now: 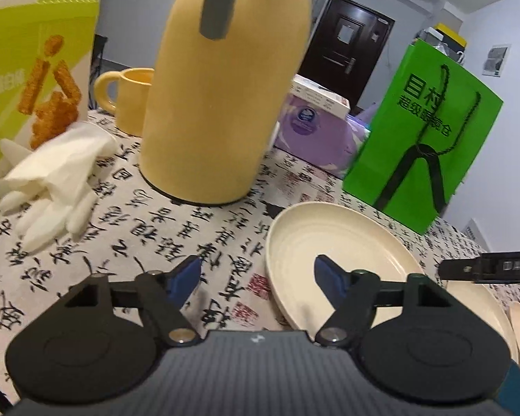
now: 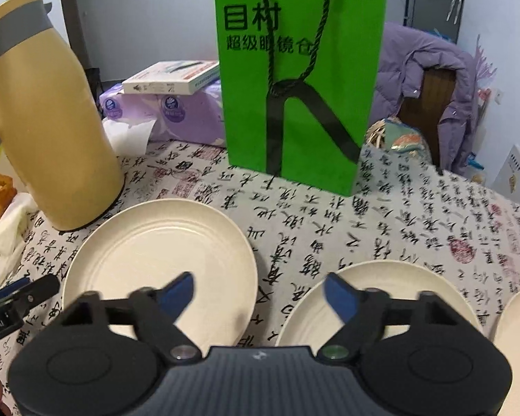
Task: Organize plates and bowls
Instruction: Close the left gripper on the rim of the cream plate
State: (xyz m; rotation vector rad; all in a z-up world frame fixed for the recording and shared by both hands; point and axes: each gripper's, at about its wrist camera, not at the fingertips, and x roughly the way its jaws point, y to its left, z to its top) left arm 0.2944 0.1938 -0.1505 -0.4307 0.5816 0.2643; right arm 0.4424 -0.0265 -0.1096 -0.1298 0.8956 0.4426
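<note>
The left gripper [image 1: 256,279] is hovering with its jaws apart and nothing between them, a cream plate [image 1: 332,260] lying at its two o'clock on the patterned tablecloth [image 1: 156,228]. The right gripper [image 2: 258,294] is also gaping empty between that plate [image 2: 159,260] at ten o'clock and a second plate [image 2: 391,291] at two o'clock, with a green bag [image 2: 298,79] standing at twelve.

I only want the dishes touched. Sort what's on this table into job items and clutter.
Job items:
- left cream plate
- right cream plate
- cream dish at the right edge, only partly visible

Clutter:
- yellow thermos jug
- yellow mug
- green paper bag
- white gloves
- tissue pack
- snack box
</note>
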